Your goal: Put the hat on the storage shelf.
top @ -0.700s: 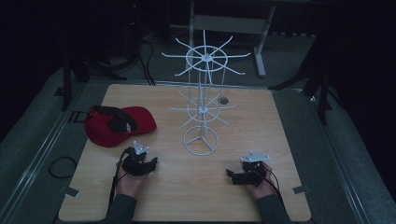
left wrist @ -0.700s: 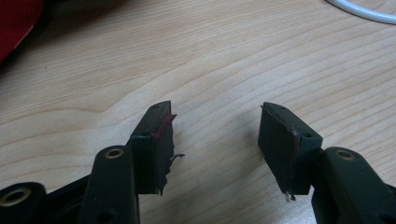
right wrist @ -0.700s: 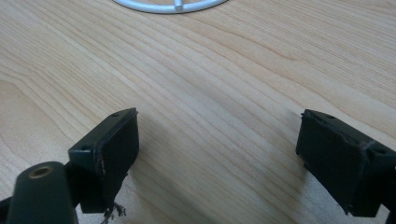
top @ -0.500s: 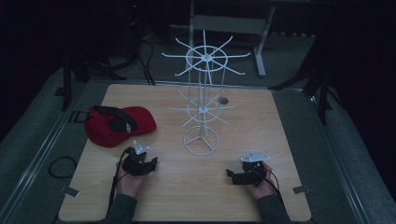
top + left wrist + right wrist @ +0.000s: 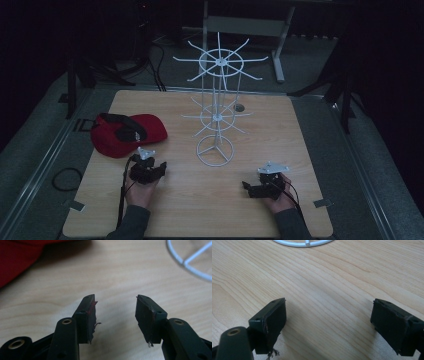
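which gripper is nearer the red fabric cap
Left. The left gripper sits just below the red fabric cap, jaws open and empty. The right gripper lies far across the table, beyond the white wire rack.

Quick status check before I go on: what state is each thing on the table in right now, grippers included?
Red cap: lying on the table's left side, not held.
White wire display rack: upright at the middle of the table, hooks bare.
Left gripper: jaws open, nothing between them, close to the cap.
Right gripper: jaws wide open, nothing between them, over bare wood.
Wooden table: flat, carrying cap and rack.
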`<state>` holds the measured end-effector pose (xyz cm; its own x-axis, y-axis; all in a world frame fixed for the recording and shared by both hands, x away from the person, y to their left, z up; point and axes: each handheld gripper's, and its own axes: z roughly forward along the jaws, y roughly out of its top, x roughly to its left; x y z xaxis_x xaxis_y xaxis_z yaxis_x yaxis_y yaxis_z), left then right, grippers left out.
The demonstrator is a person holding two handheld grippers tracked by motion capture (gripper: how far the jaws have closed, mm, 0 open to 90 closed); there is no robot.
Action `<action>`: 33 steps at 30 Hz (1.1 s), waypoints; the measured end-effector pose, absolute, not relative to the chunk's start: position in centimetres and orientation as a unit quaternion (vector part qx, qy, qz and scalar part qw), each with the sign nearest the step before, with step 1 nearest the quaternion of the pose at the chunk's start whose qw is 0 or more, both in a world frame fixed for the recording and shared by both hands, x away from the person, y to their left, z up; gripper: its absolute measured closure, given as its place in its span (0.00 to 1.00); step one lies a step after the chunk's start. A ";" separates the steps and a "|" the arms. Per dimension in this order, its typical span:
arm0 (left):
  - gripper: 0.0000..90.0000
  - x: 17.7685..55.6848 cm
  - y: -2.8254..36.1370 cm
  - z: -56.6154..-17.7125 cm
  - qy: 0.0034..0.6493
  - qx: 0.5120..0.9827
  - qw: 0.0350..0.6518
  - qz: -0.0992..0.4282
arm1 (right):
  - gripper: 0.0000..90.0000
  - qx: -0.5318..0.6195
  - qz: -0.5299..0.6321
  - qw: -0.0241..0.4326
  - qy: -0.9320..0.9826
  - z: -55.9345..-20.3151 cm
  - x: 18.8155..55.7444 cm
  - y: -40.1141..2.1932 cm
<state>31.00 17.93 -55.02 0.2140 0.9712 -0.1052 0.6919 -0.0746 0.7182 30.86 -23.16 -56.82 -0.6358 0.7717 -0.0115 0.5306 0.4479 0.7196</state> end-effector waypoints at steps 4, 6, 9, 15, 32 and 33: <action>0.52 31.5 18.3 -54.6 0.603 0.684 0.354 0.209 | 0.15 0.390 0.351 0.172 0.833 -56.8 30.9 -23.2; 0.52 31.5 18.6 -54.2 0.598 0.679 0.370 0.211 | 0.15 0.391 0.351 0.172 0.833 -56.8 30.9 -23.2; 0.53 31.4 18.7 -53.4 0.579 0.680 0.391 0.221 | 0.15 0.391 0.351 0.172 0.833 -56.8 30.9 -23.2; 0.52 32.9 18.1 -51.4 0.554 0.689 0.399 0.245 | 0.15 0.393 0.351 0.170 0.833 -56.8 30.8 -23.1; 0.50 38.8 17.6 -51.6 0.530 0.740 0.334 0.245 | 0.14 0.392 0.351 0.171 0.833 -56.8 30.9 -23.1; 0.48 38.9 17.6 -51.8 0.527 0.744 0.325 0.252 | 0.14 0.392 0.351 0.171 0.833 -56.8 30.9 -23.1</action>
